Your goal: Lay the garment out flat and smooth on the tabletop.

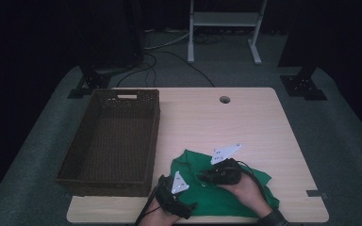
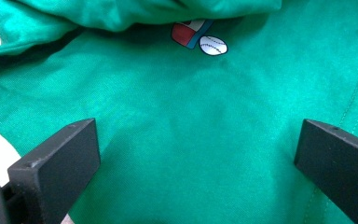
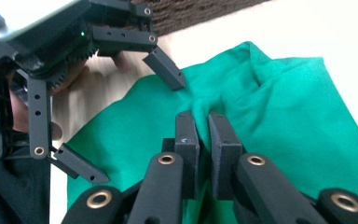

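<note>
I see the green shirt [image 1: 226, 188] lying rumpled on the near part of the tabletop [image 1: 245, 122], just right of the wicker basket [image 1: 111, 141] and close to the front edge. In the left gripper view its cloth spreads under the camera, with a small printed patch [image 2: 198, 37] showing a red and blue shape and a white baseball near a fold at the top.

My right gripper [image 3: 203, 126] is closed on a pinch of the shirt: in its own view the two black jaws stand nearly together with a ridge of green fabric squeezed between them, the cloth pulled up into a small peak at the tips. From above I see this gripper [image 1: 207, 176] lying across the middle of the garment, my right hand [image 1: 245, 190] behind it, its grey plate tilted up.

My left gripper [image 2: 196, 140] has its jaws spread wide apart, one at each lower corner of its own view, with smooth green cloth between them and nothing pressed. In the right gripper view it [image 3: 135, 126] comes in from the left, one jaw tip touching or just over a raised edge of the shirt, the other lower down near the fabric's border; I cannot tell whether either tip truly rests on the cloth. From above it sits at the shirt's left edge, just beside the basket's near corner.

The basket stands on the left part of the tabletop, dark brown with a handle slot in its far wall.
</note>
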Action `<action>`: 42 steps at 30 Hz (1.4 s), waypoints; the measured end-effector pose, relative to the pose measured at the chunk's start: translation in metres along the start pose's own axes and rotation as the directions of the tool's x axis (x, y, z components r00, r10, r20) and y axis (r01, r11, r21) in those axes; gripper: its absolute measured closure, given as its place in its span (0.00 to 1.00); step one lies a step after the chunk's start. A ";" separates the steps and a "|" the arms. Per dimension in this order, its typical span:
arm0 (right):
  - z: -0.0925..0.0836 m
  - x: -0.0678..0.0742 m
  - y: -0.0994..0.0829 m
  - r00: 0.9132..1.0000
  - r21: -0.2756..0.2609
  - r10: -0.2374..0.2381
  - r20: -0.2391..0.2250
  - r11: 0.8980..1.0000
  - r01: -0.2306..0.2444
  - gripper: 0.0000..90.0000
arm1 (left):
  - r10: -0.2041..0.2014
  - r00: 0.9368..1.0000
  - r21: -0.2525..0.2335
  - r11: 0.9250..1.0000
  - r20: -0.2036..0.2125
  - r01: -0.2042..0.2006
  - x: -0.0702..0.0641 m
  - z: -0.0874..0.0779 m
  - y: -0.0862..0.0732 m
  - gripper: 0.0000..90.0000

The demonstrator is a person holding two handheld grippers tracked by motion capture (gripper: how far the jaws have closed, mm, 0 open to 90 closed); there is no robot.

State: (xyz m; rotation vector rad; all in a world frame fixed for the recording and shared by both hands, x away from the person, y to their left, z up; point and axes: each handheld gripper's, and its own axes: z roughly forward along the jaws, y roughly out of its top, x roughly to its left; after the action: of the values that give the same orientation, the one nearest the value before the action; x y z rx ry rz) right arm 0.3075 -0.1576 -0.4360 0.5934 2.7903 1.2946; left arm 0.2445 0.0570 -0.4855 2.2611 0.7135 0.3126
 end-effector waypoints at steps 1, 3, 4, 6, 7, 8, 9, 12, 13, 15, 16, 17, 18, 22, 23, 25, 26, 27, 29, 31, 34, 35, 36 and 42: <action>0.000 -0.001 0.000 1.000 -0.005 0.003 -0.002 1.000 -0.003 0.94 | 0.000 1.000 0.000 1.000 0.000 0.000 0.000 0.000 0.000 0.00; -0.001 -0.002 0.000 1.000 -0.006 0.009 -0.005 1.000 -0.009 0.94 | 0.000 1.000 0.000 1.000 0.000 0.000 0.000 0.000 0.000 0.00; -0.001 -0.002 0.000 1.000 -0.006 0.008 -0.006 1.000 -0.009 0.94 | 0.000 1.000 -0.001 1.000 0.000 0.000 0.000 0.000 0.000 0.00; -0.001 -0.002 0.001 1.000 0.000 0.004 -0.003 1.000 -0.004 0.94 | 0.000 1.000 -0.001 1.000 0.000 0.000 0.000 0.000 0.000 0.00; -0.002 -0.002 0.002 1.000 -0.002 0.002 -0.002 1.000 -0.002 0.94 | -0.001 1.000 -0.001 1.000 -0.001 0.001 0.000 0.000 0.000 0.00; -0.003 -0.002 0.003 1.000 -0.006 0.001 -0.001 1.000 -0.001 0.94 | 0.000 1.000 -0.001 1.000 0.000 0.000 0.000 0.000 0.000 0.00; -0.004 -0.003 0.004 1.000 -0.009 -0.002 0.001 1.000 0.002 0.94 | 0.000 1.000 0.000 1.000 0.000 0.000 0.000 0.000 0.000 0.00; -0.007 -0.004 0.006 1.000 -0.016 -0.002 0.005 1.000 0.002 0.93 | 0.000 1.000 0.000 1.000 -0.001 0.000 0.000 0.000 0.000 0.00; -0.009 -0.005 0.007 1.000 -0.018 -0.002 0.006 1.000 0.002 0.93 | 0.000 1.000 0.000 1.000 0.000 0.000 0.000 0.000 0.000 0.00; -0.011 -0.006 0.008 1.000 -0.023 0.000 0.008 1.000 0.001 0.93 | -0.001 1.000 -0.001 1.000 0.000 0.001 0.000 0.000 0.000 0.00; -0.012 -0.006 0.008 1.000 -0.026 0.002 0.010 1.000 -0.002 0.94 | -0.001 1.000 -0.001 1.000 -0.001 0.001 0.000 0.000 0.000 0.00; -0.013 -0.007 0.008 1.000 -0.032 0.006 0.010 0.999 -0.005 0.94 | -0.002 1.000 -0.002 1.000 -0.001 0.002 0.000 0.000 0.000 0.00; -0.013 -0.008 0.008 1.000 -0.036 0.007 0.008 0.999 -0.007 0.94 | -0.002 1.000 -0.002 1.000 -0.001 0.002 0.000 0.000 0.000 0.00; -0.015 -0.010 0.009 1.000 -0.037 0.010 0.011 0.999 -0.009 0.94 | -0.003 1.000 -0.002 1.000 -0.001 0.003 0.000 0.000 0.000 0.00; -0.016 -0.010 0.010 1.000 -0.038 0.011 0.012 0.999 -0.011 0.94 | -0.002 1.000 -0.002 1.000 0.000 0.002 0.000 0.000 0.000 0.00; -0.018 -0.012 0.011 1.000 -0.042 0.011 0.013 0.999 -0.010 0.94 | -0.001 1.000 -0.002 1.000 0.000 0.001 0.000 0.000 0.000 0.00; -0.018 -0.012 0.011 1.000 -0.044 0.013 0.012 0.999 -0.012 0.93 | -0.002 1.000 -0.002 1.000 0.000 0.002 0.000 0.000 0.000 0.00; -0.019 -0.013 0.011 1.000 -0.046 0.013 0.013 0.999 -0.012 0.94 | -0.002 1.000 -0.001 1.000 0.000 0.002 0.000 0.000 0.000 0.00; -0.020 -0.015 0.012 1.000 -0.049 0.015 0.015 0.999 -0.015 0.94 | -0.002 1.000 -0.002 1.000 0.000 0.002 0.000 0.000 0.000 0.00; -0.022 -0.016 0.012 1.000 -0.053 0.020 0.016 0.998 -0.020 0.94 | -0.002 1.000 -0.002 1.000 0.000 0.002 0.000 0.000 0.000 0.00; -0.023 -0.017 0.013 1.000 -0.058 0.022 0.019 0.998 -0.021 0.93 | -0.001 1.000 -0.001 1.000 0.000 0.001 0.000 0.000 0.000 0.00; -0.023 -0.018 0.013 1.000 -0.060 0.022 0.021 0.998 -0.021 0.93 | -0.001 1.000 -0.001 1.000 0.000 0.001 0.000 0.000 0.000 0.00; -0.023 -0.018 0.013 1.000 -0.060 0.022 0.021 0.998 -0.021 0.93 | -0.001 1.000 -0.001 1.000 0.001 0.001 0.000 0.000 0.000 0.00; -0.024 -0.020 0.014 0.999 -0.062 0.023 0.025 0.998 -0.022 0.94 | -0.002 1.000 -0.001 1.000 0.000 0.002 0.000 0.000 0.000 0.00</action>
State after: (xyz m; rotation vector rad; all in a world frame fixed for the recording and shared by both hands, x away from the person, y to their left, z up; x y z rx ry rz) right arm 0.3269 -0.1734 -0.4126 0.6352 2.7202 1.3620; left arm 0.2446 0.0569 -0.4855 2.2596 0.7147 0.3115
